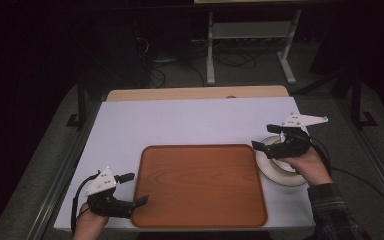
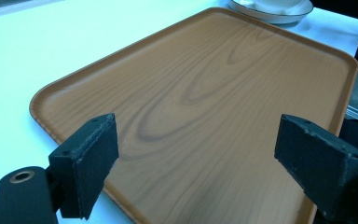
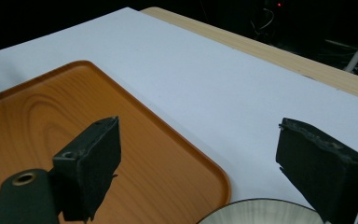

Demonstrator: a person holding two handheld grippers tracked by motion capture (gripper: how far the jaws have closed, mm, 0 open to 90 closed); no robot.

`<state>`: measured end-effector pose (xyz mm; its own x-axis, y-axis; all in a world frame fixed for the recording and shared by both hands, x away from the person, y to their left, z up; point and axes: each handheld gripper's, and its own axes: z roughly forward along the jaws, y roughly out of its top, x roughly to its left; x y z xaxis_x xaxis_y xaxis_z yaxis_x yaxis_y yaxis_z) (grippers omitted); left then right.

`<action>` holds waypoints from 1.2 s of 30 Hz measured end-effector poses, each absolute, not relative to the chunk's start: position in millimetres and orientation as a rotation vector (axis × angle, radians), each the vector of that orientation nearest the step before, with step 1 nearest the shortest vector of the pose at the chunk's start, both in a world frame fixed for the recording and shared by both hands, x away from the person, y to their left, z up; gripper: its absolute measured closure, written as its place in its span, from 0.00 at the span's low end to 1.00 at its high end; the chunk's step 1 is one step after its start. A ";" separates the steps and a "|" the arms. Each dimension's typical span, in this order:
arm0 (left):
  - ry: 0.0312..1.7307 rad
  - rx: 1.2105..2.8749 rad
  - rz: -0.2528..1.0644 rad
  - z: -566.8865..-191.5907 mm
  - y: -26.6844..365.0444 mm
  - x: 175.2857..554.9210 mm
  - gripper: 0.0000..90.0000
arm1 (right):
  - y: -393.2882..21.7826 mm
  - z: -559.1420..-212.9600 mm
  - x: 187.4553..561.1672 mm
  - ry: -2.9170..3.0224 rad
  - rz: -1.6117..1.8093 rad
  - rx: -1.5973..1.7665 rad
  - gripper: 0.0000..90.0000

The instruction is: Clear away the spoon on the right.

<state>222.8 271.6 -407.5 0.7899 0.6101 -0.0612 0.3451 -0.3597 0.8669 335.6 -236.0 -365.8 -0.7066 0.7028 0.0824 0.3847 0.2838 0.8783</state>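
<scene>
While the high view sets the left gripper (image 1: 132,189) lower left and the right gripper (image 1: 266,137) over a white plate (image 1: 280,172), both spread wide, the left gripper view reveals the wooden tray's (image 2: 205,107) grain.

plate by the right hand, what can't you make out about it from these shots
- High view: the right tongs and hand cover much of the white plate, so what it holds is hidden.
- Left gripper view: the plate is cut off by the top edge; something white sits in it, unidentifiable.
- Right gripper view: only a sliver of the rim clears the bottom edge.
</scene>
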 end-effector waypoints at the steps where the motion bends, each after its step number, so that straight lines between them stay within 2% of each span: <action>1: 0.715 1.982 0.334 -407.6 271.5 222.8 0.15 | -236.7 -365.3 337.3 2.238 1.383 0.997 0.15; 6: 0.715 1.983 0.333 -407.6 271.0 222.5 0.15 | -239.5 -362.3 345.7 2.249 1.351 1.024 0.20; 7: 0.715 1.983 0.333 -407.7 271.1 222.7 0.15 | -241.6 -361.1 350.1 2.255 1.340 1.033 0.24; 13: 0.715 1.986 0.332 -407.9 270.8 223.0 0.15 | -246.1 -359.0 360.0 2.262 1.332 1.048 0.34; 28: 0.714 1.981 0.333 -407.5 271.4 222.7 0.15 | -253.6 -372.2 377.3 2.223 1.161 1.202 0.98; 36: 0.714 1.982 0.333 -407.5 271.1 222.5 0.15 | -264.6 -379.7 379.7 2.199 1.105 1.272 0.99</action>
<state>222.5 271.1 -407.5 0.7907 0.6091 -0.0611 0.3452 -0.3612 0.8663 379.7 -264.6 -379.7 -0.5245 0.8489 0.0655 0.5591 0.2854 0.7785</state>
